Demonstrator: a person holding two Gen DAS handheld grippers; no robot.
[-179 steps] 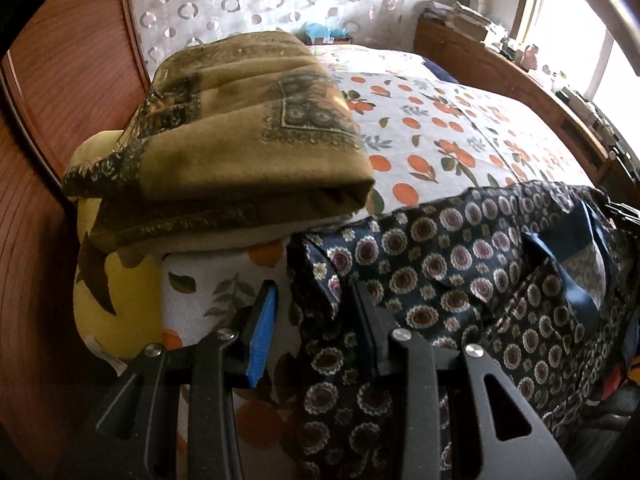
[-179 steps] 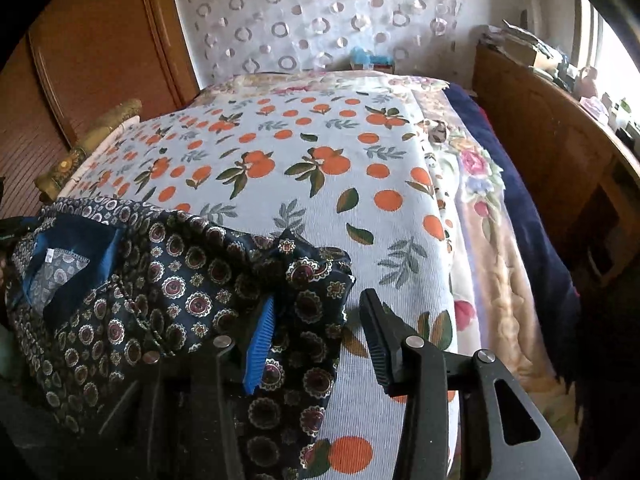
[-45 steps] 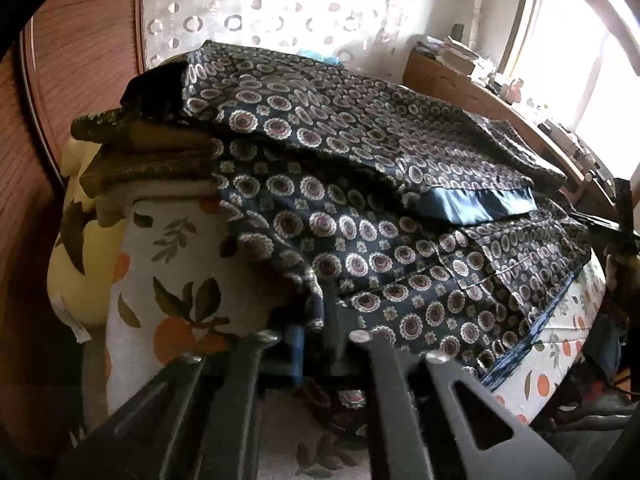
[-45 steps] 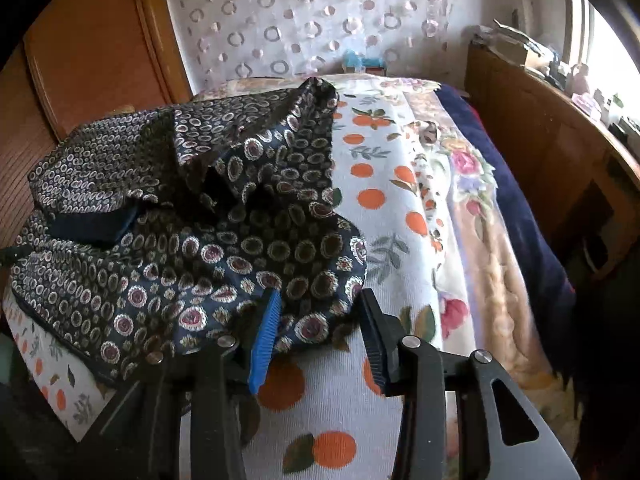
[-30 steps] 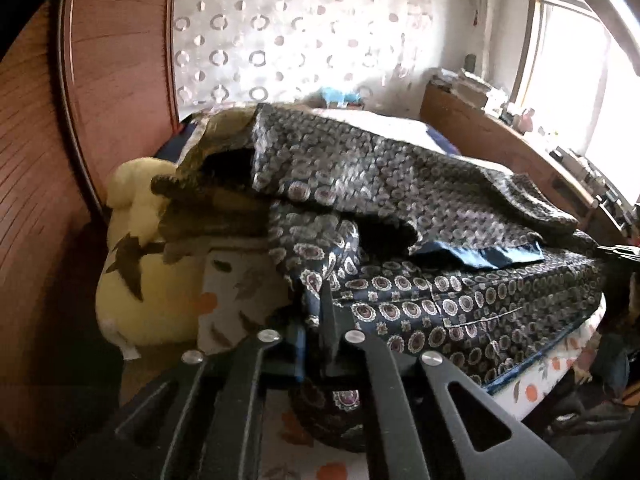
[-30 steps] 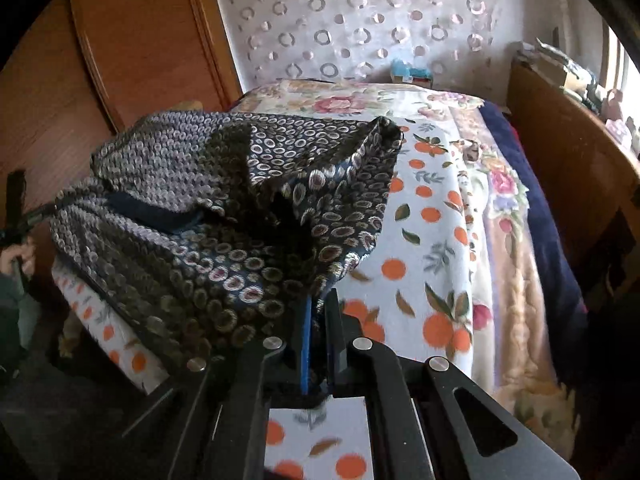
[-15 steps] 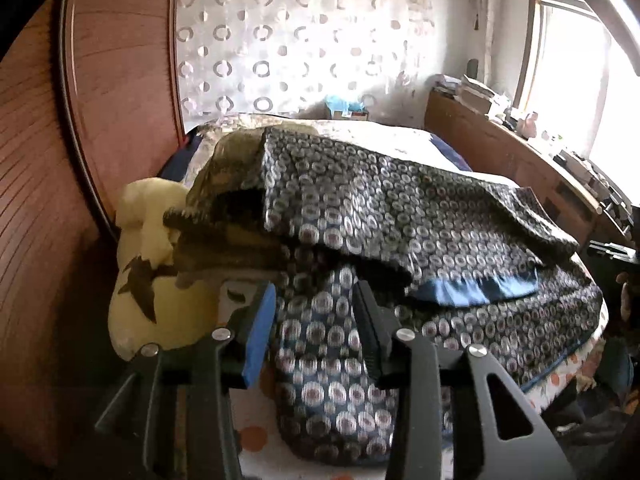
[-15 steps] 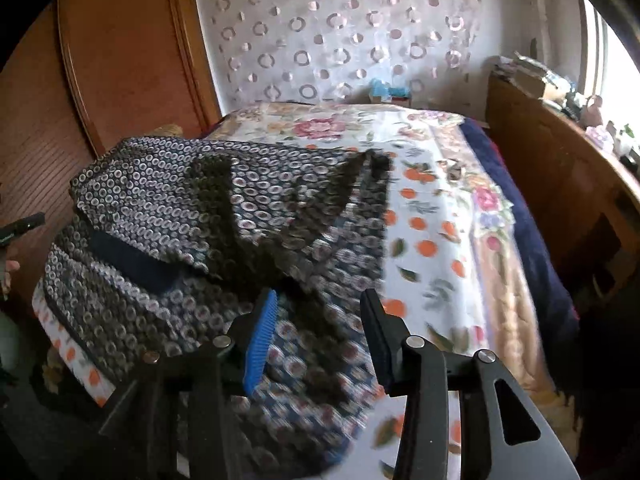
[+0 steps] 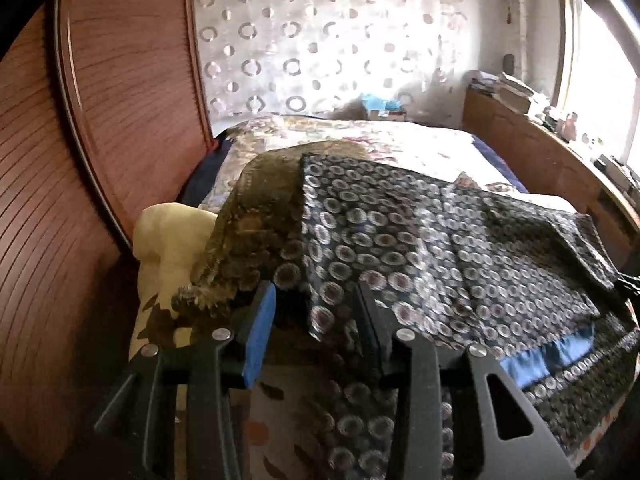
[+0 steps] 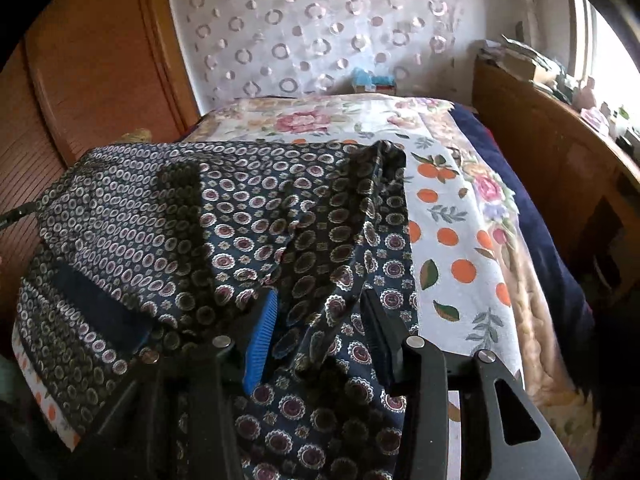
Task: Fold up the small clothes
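Observation:
A dark navy garment with a circle-and-flower print (image 9: 440,240) lies spread across the near end of the bed, its upper half folded over, with a plain blue lining strip (image 9: 548,360) showing. It also shows in the right wrist view (image 10: 240,240). My left gripper (image 9: 316,328) is open and empty just short of the garment's left edge. My right gripper (image 10: 320,332) is open and empty above the garment's right side, with cloth lying below the jaws.
A folded olive-brown blanket (image 9: 260,220) lies partly under the garment's left end, beside a yellow pillow (image 9: 168,240). The bedsheet (image 10: 452,240) has an orange-fruit print. A wooden wardrobe (image 9: 80,160) stands left; a wooden cabinet (image 10: 560,168) runs along the right.
Both grippers were shut on the garment's edges one second ago, then opened and let go. Since then both have pulled back a little and the garment lies still.

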